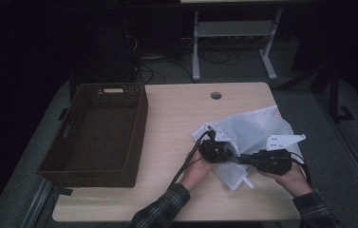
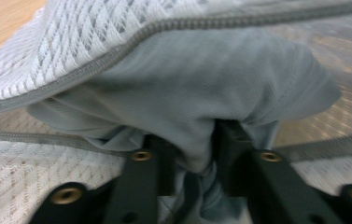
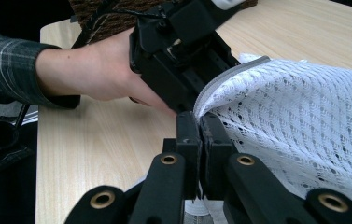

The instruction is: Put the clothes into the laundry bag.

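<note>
While your right gripper (image 3: 200,140) clamps the zipped edge of the white mesh laundry bag (image 1: 250,130), its jaws pressed nearly together on the rim, your left gripper (image 2: 193,154) reaches into the bag's mouth with a bunched pale grey garment (image 2: 201,93) between its jaws. Those jaws stand narrowly apart with the cloth gathered in the gap; whether the pads press on it is hard to tell. In the high view the bag lies on the right half of the wooden table (image 1: 176,118), with both your hands meeting at its near edge. A dark woven basket (image 1: 98,135) sits on the table's left side, well apart from the bag. The grey zipper (image 2: 117,49) arches over the garment in the left gripper view
</note>
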